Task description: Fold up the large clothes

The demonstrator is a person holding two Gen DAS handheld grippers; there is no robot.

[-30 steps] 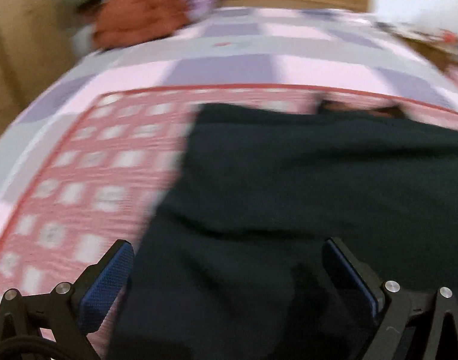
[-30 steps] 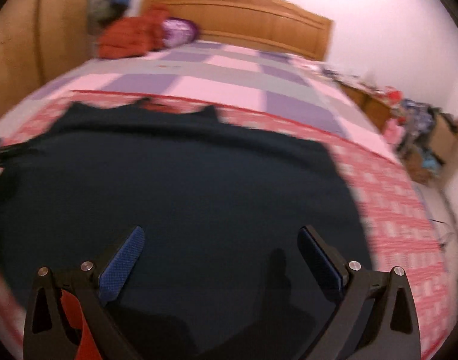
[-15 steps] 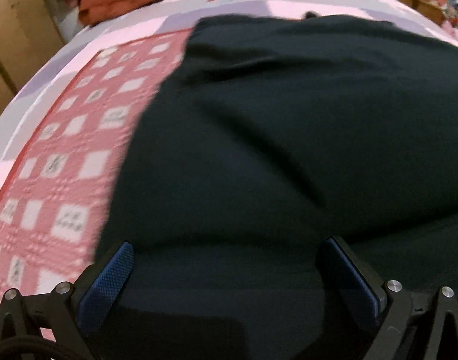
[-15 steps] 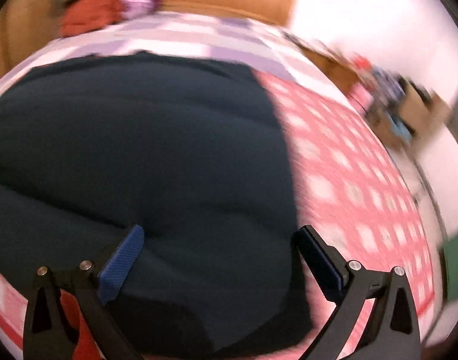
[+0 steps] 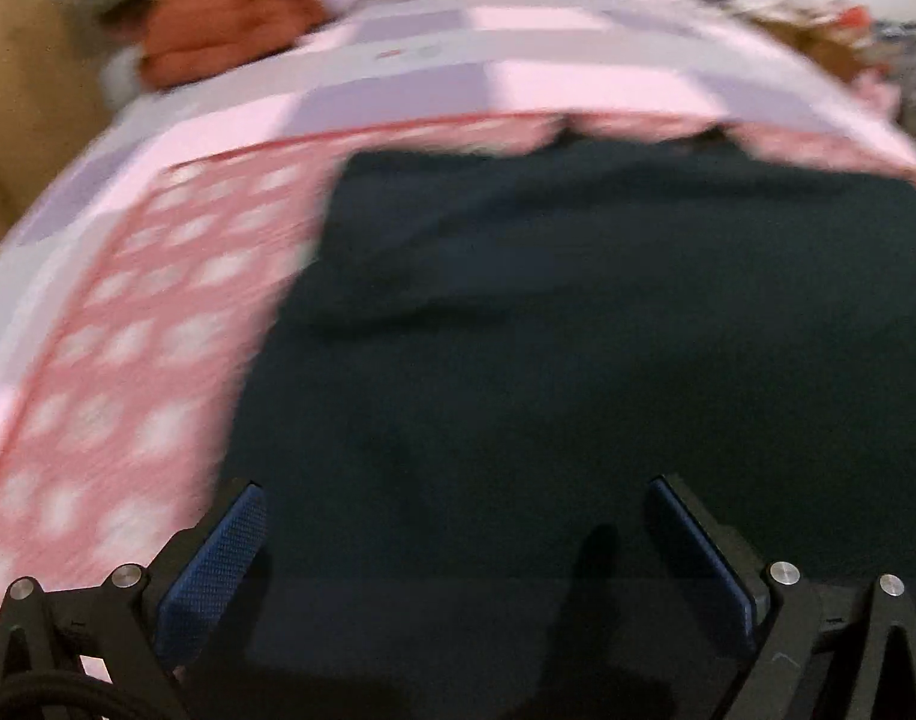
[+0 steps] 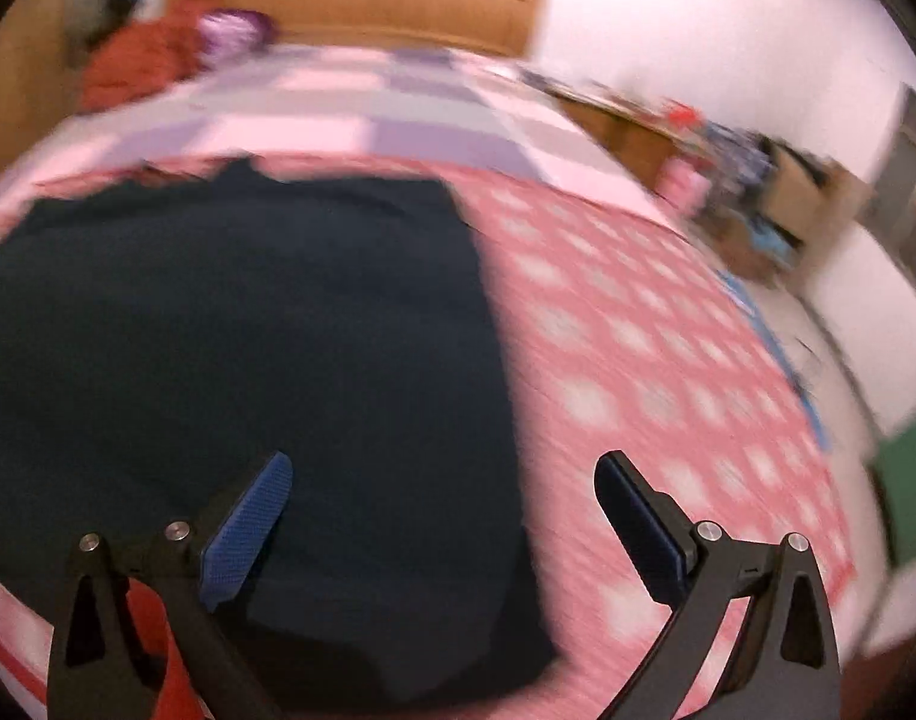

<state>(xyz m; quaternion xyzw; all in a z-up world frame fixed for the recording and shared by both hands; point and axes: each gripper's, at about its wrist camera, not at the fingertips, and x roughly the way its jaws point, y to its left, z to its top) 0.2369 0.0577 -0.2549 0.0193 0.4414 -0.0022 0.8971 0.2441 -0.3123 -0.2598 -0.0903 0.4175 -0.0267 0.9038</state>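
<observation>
A large dark garment (image 5: pixel 577 312) lies spread flat on a bed with a pink and red checked cover (image 5: pixel 116 360). It also shows in the right wrist view (image 6: pixel 248 324), with its right edge running down the middle. My left gripper (image 5: pixel 452 498) is open and empty above the garment's near left part. My right gripper (image 6: pixel 443 474) is open and empty above the garment's near right edge, its right finger over the checked cover (image 6: pixel 667 372). Both views are blurred by motion.
A red-brown heap of cloth (image 6: pixel 140 66) and a purple item (image 6: pixel 233 33) lie at the bed's far left by the wooden headboard (image 6: pixel 362 6). A cluttered low shelf (image 6: pixel 727 162) stands along the right wall.
Both grippers have pulled back and tilted up from the garment since half a second ago. The right gripper has also shifted right, over the garment's right edge. Both stayed open.
</observation>
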